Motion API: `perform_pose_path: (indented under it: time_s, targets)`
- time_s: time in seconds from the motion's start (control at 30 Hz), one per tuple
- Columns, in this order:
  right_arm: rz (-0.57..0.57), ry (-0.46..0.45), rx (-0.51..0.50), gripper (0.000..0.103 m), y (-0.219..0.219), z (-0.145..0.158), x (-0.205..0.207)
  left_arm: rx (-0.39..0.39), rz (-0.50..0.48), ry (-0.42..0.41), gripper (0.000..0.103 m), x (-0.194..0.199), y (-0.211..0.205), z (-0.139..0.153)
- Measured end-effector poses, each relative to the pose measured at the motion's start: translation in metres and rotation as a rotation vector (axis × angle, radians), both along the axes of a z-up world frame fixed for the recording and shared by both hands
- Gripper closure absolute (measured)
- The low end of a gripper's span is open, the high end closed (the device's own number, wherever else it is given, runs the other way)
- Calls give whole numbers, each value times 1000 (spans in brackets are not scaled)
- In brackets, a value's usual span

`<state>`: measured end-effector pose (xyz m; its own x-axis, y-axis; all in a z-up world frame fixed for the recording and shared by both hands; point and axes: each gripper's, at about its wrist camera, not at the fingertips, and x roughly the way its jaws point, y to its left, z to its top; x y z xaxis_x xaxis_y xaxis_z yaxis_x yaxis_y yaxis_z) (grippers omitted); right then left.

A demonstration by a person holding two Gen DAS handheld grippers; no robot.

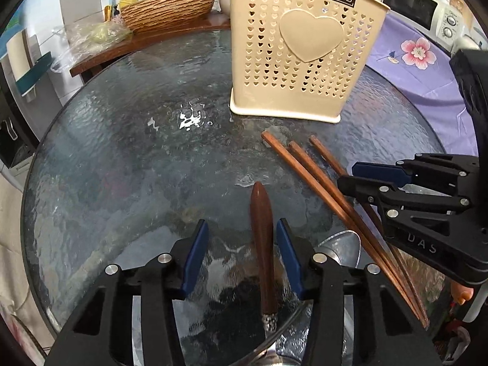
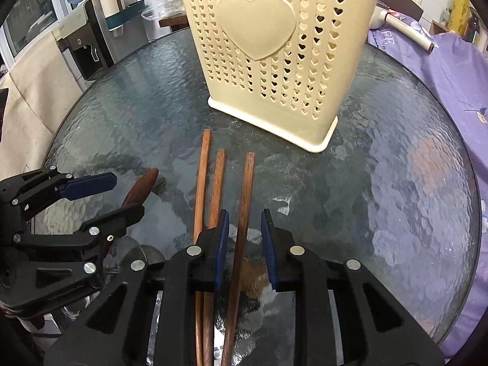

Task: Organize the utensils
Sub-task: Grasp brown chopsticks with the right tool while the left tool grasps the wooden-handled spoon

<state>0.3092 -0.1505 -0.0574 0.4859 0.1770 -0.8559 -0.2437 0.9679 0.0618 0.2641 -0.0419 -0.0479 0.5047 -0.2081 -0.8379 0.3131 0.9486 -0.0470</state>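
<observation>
A cream utensil holder (image 1: 305, 61) (image 2: 274, 61) with heart-shaped holes stands upright on the round glass table (image 1: 137, 167). In front of it lie three wooden chopsticks (image 1: 305, 167) (image 2: 218, 183) side by side. A utensil with a dark wooden handle (image 1: 262, 244) (image 2: 143, 186) lies left of them. My left gripper (image 1: 242, 222) (image 2: 128, 195) straddles that handle, its pads clear of it. My right gripper (image 2: 245, 213) (image 1: 347, 175) straddles the rightmost chopstick (image 2: 247, 189) with a narrow gap on each side. A metal spoon bowl (image 1: 341, 250) lies under the chopsticks' near ends.
A purple flowered cloth (image 1: 411, 70) (image 2: 451, 91) covers the surface right of the table. At the back stand a wooden bowl (image 1: 167, 7) on a brown shelf and a microwave (image 1: 427, 9). A water dispenser (image 2: 82, 52) stands beyond the table's left edge.
</observation>
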Motion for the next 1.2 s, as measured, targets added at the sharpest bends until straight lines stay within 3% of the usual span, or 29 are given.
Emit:
perform_pose_path:
  time_s: [0.17,0.43,0.67,1.0,1.2]
  targets:
    - [8,7,-34,84,8,1,11,39,6,-2,66,8,-8,-1]
    - [10,18,-62,91,23,2,30,55,14,-5,86,15,-12,-1]
    - [21,9,-85,95,35,1,32,55,20,-12,87,13,-14,-3]
    - [-8,-21,7,95,15,-1,23,3,44,6,88,16,-6,-3]
    - [-33,-88,50,95,2,16,14,-23,66,-20,88,16,3,7]
